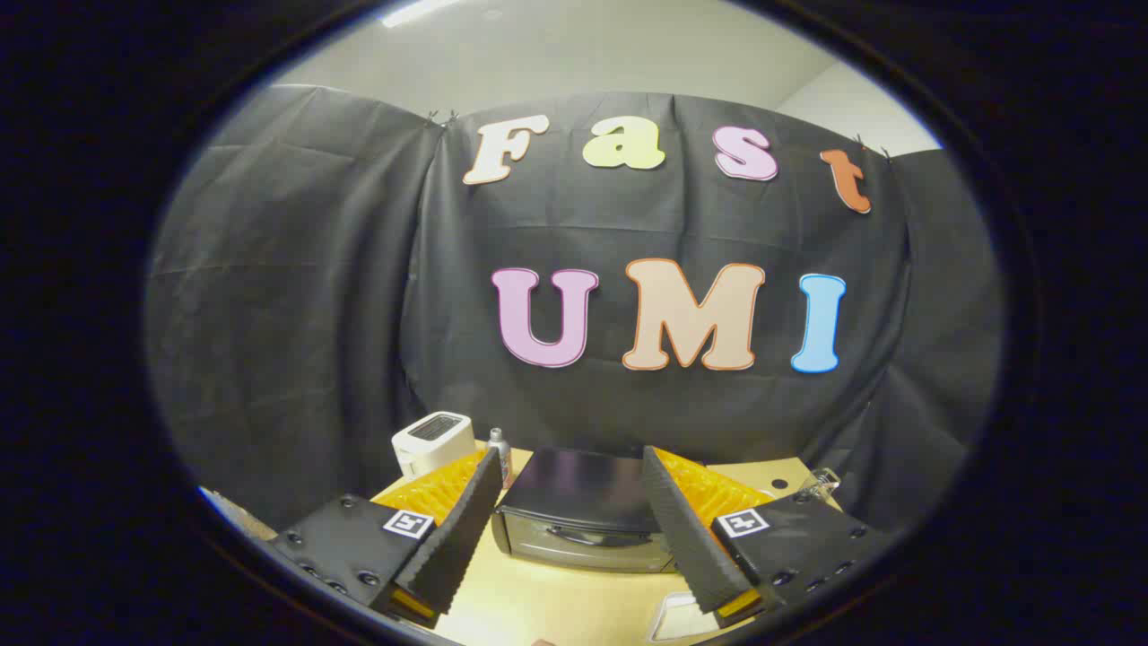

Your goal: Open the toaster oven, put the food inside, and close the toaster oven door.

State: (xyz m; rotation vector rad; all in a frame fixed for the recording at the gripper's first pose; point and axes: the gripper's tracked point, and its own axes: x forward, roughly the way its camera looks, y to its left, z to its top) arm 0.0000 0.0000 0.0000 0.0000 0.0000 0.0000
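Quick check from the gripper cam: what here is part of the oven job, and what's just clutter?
Job:
- toaster oven, door shut, beyond the fingers
- gripper, fingers open, holding nothing

Just lying about:
- white toaster
- small bottle
- white tray near the fingers

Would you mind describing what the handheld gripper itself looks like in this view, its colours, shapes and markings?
The gripper has two long black fingers with ribbed, sawtooth-like inner faces. Each sits on a black block studded with screws and bearing a small square black-and-white marker. Orange ribbed parts show behind the fingers, and a yellow-orange piece shows at each finger's base. The fingers stand open, with the toaster oven beyond them.
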